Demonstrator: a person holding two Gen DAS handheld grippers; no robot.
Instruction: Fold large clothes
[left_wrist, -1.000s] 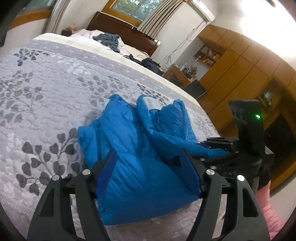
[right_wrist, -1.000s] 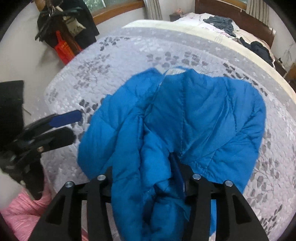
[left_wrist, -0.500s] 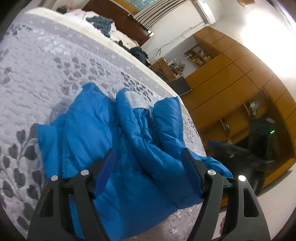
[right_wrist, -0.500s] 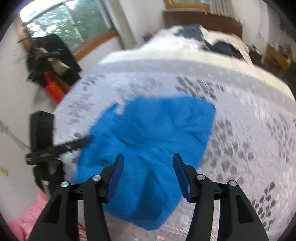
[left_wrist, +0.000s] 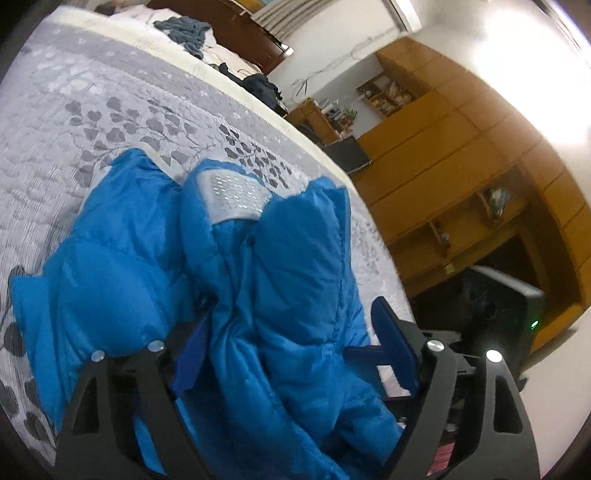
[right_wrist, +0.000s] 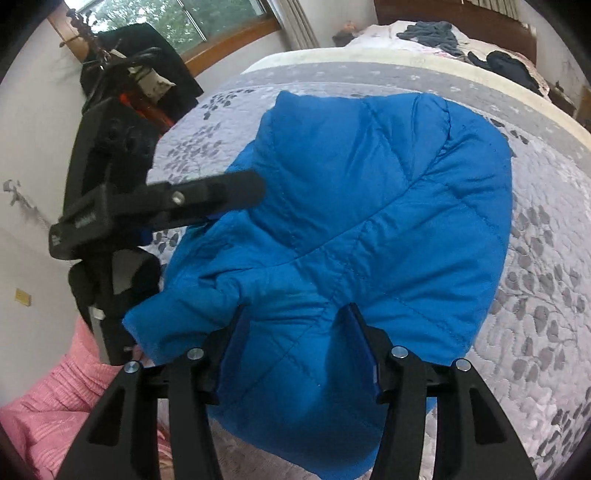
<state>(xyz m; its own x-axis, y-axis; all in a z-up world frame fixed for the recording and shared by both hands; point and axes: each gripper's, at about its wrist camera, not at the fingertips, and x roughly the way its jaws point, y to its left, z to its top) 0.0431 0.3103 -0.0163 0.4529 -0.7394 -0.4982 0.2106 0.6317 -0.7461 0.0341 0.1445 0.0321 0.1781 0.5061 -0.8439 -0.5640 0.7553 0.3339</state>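
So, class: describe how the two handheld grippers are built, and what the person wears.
Each gripper, left and right, has black angular fingers with silver screws and blue pads. A green light glows on the right one's body. The clothing is pink knit.

1 blue puffer jacket (right_wrist: 369, 206) on 1 bed w/ grey leaf-print quilt (right_wrist: 546, 258). 2 grippers: left gripper (left_wrist: 295, 354) and right gripper (right_wrist: 295, 343), 2 fingers ea., 4 blue pads total, jaws apart on both. 2 heaps of dark clothes at the far end of the bed: 1 grey-blue (right_wrist: 432, 33), 1 near-black (right_wrist: 513, 66). 1 window (right_wrist: 177, 22). 1 wooden wall unit (left_wrist: 461, 155). 1 pink sleeve (right_wrist: 55, 398).
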